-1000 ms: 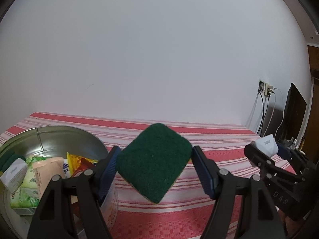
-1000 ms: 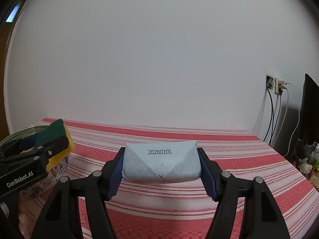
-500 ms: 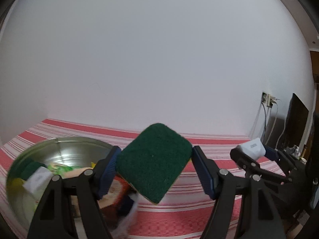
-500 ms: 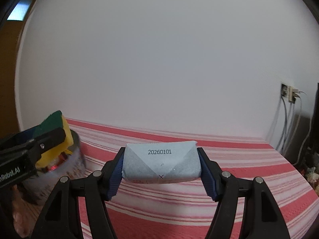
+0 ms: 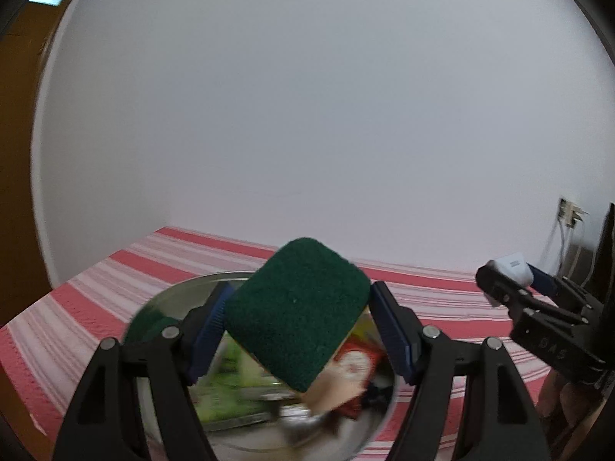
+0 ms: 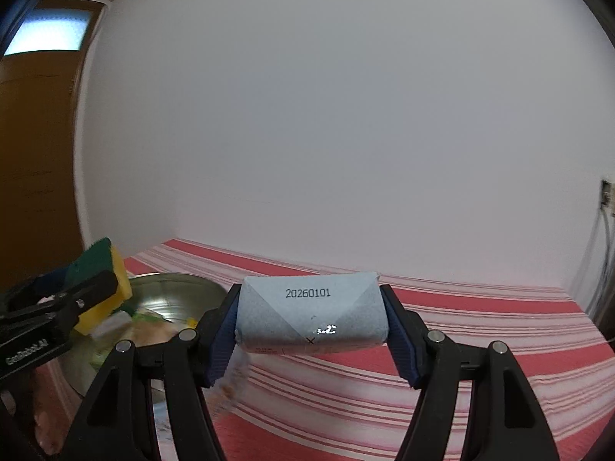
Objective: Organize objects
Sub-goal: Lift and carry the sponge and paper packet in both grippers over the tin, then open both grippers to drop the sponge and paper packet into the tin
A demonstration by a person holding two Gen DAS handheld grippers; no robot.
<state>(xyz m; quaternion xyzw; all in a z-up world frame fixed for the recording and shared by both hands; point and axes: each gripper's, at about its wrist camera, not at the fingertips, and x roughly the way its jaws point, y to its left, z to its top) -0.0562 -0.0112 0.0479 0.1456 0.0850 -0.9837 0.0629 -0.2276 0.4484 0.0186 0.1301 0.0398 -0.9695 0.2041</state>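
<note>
Striped tablecloth (image 6: 480,349): below both grippers | Metal bowl (image 5: 169,299): packets inside, under left gripper (image 5: 298,340) | Scouring sponge (image 5: 296,315): clamped in left gripper above bowl | Blue-wrapped packet (image 6: 311,315), stamped 20260101: clamped in right gripper (image 6: 311,332)

**Colours and patterns at the jaws**

Between the left jaws sits a scouring sponge (image 5: 296,315) with a dark green face; the right wrist view shows its yellow body (image 6: 100,286). The left gripper (image 5: 296,326) has a black frame and blue ribbed pads. Below and behind those jaws the metal bowl (image 5: 173,299) is shiny silver, filled with packets in light green, red, yellow and peach.

Between the right jaws is a pale blue wrapped packet (image 6: 311,317), printed with black digits and a small black cross. The right gripper (image 6: 311,330) is likewise black with blue pads.

The counter (image 6: 480,345) wears a cloth striped red, pink and white. The wall (image 5: 307,115) beyond is plain white.
</note>
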